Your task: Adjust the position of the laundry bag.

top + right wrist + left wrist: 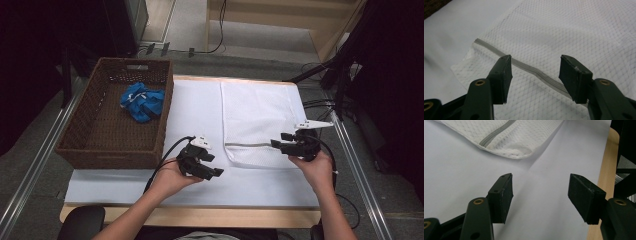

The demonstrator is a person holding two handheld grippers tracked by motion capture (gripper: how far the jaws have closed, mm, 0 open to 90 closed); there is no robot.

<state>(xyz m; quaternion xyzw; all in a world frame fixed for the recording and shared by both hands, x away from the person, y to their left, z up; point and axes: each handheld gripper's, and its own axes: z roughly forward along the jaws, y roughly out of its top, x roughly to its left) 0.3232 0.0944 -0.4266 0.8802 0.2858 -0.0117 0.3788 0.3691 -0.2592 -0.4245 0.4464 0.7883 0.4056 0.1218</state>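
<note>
A white mesh bag (pixel 257 115) (pixel 509 137) (pixel 574 32) lies flat on the white table cover (pixel 195 110), with its grey zipper (pixel 247 145) (pixel 494 135) (pixel 534 71) running across near its front end. My right gripper (pixel 279 139) (pixel 535 75) hovers over the bag's right front part. It is open, and the zipper shows below the gap between its jaws without either pad pressing on it. My left gripper (pixel 216 165) (pixel 540 195) is open over bare cover, just short of the bag's rounded front left corner, and holds nothing.
A brown wicker basket (pixel 110 155) stands on the left of the table with a crumpled blue cloth (pixel 142 101) inside. The table's wooden front edge (pixel 606 170) runs close to my left gripper. Metal rails flank the table on both sides.
</note>
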